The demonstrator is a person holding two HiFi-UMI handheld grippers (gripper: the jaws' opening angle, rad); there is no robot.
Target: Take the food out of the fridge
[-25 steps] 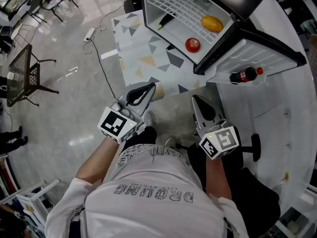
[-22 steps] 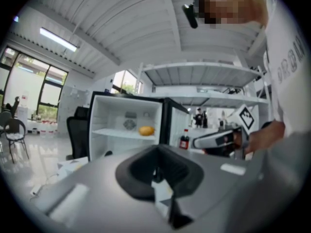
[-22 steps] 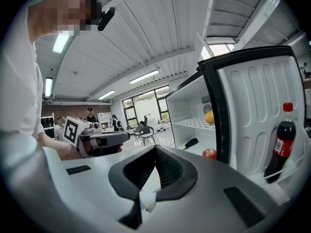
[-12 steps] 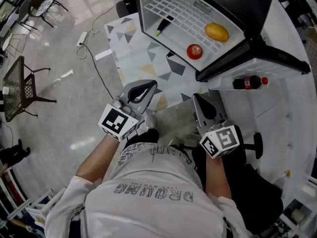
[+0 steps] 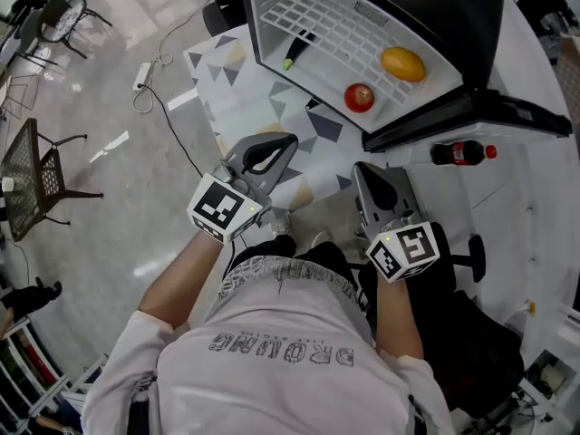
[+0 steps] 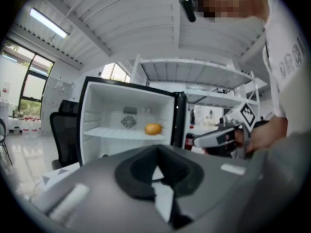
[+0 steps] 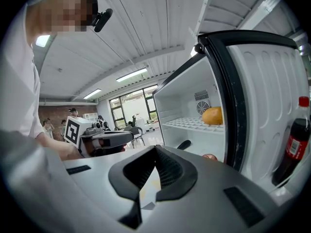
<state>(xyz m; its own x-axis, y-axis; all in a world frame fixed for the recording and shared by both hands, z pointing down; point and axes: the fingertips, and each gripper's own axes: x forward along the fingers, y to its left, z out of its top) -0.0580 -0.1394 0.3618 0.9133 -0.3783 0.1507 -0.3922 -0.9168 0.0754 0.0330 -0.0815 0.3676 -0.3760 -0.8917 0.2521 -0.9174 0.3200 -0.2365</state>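
left gripper (image 5: 283, 146): jaws pressed together, nothing between them; held level, aimed at the open fridge
right gripper (image 5: 366, 172): jaws likewise pressed together and empty, just beside the door edge, well short of the food
change: against a second ago both grippers have slid nearer the fridge mouth, the left one further; jaws have stayed closed throughout
meaning: my read is this is still the approach; nothing has been taken, and the jaws must spread before any grab
room: big open workshop, white beam ceiling with strip lights, tall windows at the far side, other people well off in the background
floor (image 5: 100, 216): glossy pale grey, reflections on it
fridge (image 5: 258, 34): small white one, standing on the mat, interior lit
door (image 5: 507, 111): swung wide to the person's right, dark outer rim
mat (image 5: 240, 93): pale with grey and tan triangles, under the fridge and reaching toward the person's feet
mesh chair (image 5: 36, 166): black, well apart, far left
power strip (image 5: 143, 74): on the floor, cable trailing toward the mat
cola bottle (image 5: 460, 152): in the door rack, red cap and label
yellow fruit (image 5: 402, 63): on the wire shelf, toward the back
red apple (image 5: 360, 97): lower, near the front, on the door side
dark green item (image 5: 296, 48): long, left part of the fridge; can't tell what it is
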